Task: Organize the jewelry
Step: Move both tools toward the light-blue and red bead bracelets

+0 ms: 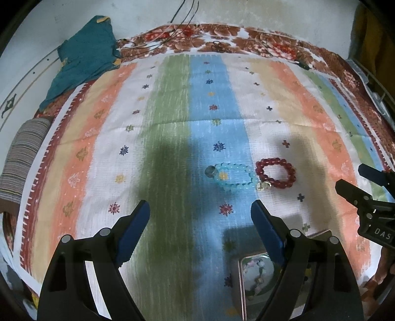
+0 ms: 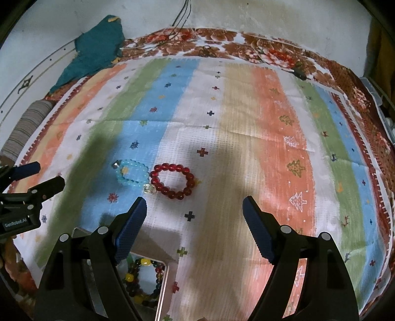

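A red bead bracelet lies flat on the striped cloth. Touching its left side is a light blue bead bracelet with a small clear charm. My left gripper hovers open just short of the blue bracelet, nothing between its fingers. My right gripper is open too, just below and right of the red bracelet. A metal tin sits near the cloth's front edge under the fingers, with a multicoloured bead bracelet inside.
The striped cloth covers a floral bedspread. A teal garment and a striped roll lie at the far left. Thin cords hang at the back wall. Each gripper shows at the edge of the other's view.
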Motion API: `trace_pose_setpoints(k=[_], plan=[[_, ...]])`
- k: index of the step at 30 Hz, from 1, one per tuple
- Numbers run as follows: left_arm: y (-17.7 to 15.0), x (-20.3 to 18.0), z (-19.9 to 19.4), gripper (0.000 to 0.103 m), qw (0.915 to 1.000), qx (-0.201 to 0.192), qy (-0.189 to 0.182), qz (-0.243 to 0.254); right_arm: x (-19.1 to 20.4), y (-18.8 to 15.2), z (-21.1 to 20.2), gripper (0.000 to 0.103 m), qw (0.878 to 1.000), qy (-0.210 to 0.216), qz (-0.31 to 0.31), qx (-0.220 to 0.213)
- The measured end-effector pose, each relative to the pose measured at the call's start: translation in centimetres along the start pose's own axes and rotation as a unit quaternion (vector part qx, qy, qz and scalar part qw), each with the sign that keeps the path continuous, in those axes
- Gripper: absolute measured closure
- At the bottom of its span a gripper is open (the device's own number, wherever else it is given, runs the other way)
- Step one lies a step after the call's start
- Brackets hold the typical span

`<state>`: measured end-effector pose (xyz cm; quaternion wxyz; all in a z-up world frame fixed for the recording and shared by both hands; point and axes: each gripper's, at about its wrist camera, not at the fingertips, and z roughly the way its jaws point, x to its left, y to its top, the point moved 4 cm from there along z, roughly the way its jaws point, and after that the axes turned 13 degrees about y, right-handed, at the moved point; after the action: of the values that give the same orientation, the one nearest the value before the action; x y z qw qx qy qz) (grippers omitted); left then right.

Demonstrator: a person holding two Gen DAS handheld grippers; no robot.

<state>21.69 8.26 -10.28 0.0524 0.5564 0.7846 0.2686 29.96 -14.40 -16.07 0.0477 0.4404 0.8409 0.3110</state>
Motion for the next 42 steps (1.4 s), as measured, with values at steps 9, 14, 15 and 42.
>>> trace_pose_setpoints(k=[9,14,15,42], plan=[[0.4,-0.4,2.0,0.020,0.9998,0.017,0.009,0.008,-0.4,0.6,1.0,0.023,1.000,-0.002,0.004,0.005],[0.9,-0.5,3.0,0.020,0.9996,0.023,0.013,0.007,-0.8,0.8,1.6,0.023,1.000,-0.003,0.008,0.010],[1.0,-0.5,3.2,0.020,0.9996,0.024,0.013,0.007,-0.8,0.8,1.8,0.023,1.000,-0.003,0.008,0.011],[2.2,-2.0,9.2,0.022,0.9967,0.081,0.000,0.006,-2.3,1.4,7.3,0.023,0.998,0.012,0.025,0.058]])
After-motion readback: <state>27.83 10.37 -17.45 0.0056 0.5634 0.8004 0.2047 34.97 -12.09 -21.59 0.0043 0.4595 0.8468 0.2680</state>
